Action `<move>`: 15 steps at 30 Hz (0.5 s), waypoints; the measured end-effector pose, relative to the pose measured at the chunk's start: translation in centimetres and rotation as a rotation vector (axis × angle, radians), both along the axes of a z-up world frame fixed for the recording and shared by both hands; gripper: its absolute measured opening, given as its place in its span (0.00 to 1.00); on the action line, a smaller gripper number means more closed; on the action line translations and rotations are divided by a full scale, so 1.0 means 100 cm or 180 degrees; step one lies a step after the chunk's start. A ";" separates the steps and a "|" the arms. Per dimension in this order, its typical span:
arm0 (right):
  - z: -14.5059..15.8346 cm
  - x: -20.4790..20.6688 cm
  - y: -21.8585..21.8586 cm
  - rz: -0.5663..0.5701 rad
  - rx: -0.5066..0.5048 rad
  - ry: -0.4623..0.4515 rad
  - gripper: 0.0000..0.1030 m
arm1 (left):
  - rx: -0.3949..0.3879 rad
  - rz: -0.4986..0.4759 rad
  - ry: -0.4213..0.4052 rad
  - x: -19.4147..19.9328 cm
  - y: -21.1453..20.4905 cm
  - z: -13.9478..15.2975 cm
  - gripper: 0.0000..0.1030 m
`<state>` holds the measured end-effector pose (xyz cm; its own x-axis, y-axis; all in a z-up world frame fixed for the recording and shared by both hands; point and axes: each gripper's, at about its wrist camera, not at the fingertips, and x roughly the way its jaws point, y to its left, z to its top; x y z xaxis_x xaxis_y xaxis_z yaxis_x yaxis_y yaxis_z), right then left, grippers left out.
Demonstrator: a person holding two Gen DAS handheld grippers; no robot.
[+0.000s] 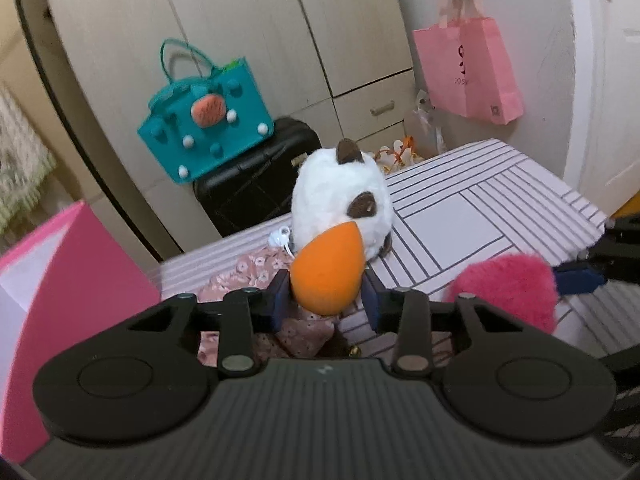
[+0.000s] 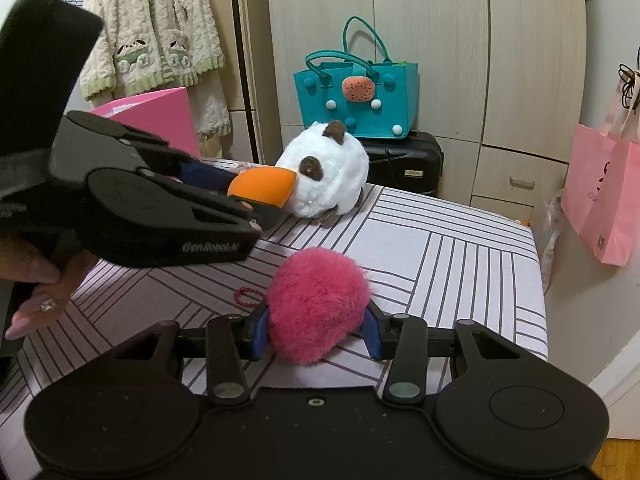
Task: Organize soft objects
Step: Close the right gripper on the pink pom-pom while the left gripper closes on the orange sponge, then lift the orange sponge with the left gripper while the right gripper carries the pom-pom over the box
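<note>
While floral cloth [image 1: 256,276] hides behind tongs [image 1: 326,296], its shape stays unclear.

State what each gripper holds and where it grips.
The left gripper clamps the orange sponge across its wide rounded end. The right gripper squeezes the pink pompom on its two sides.

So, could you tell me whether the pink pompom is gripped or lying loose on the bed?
Gripped. The right gripper's blue pads press into both sides of the pink pompom, denting its fur.
</note>
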<state>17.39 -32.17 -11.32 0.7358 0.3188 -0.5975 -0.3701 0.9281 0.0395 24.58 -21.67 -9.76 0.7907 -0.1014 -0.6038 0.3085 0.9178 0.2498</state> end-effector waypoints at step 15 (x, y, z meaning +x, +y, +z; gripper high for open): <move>0.004 -0.023 0.005 -0.0052 0.0067 0.0056 0.47 | -0.0714 -0.0155 0.0173 -0.054 0.047 0.024 0.34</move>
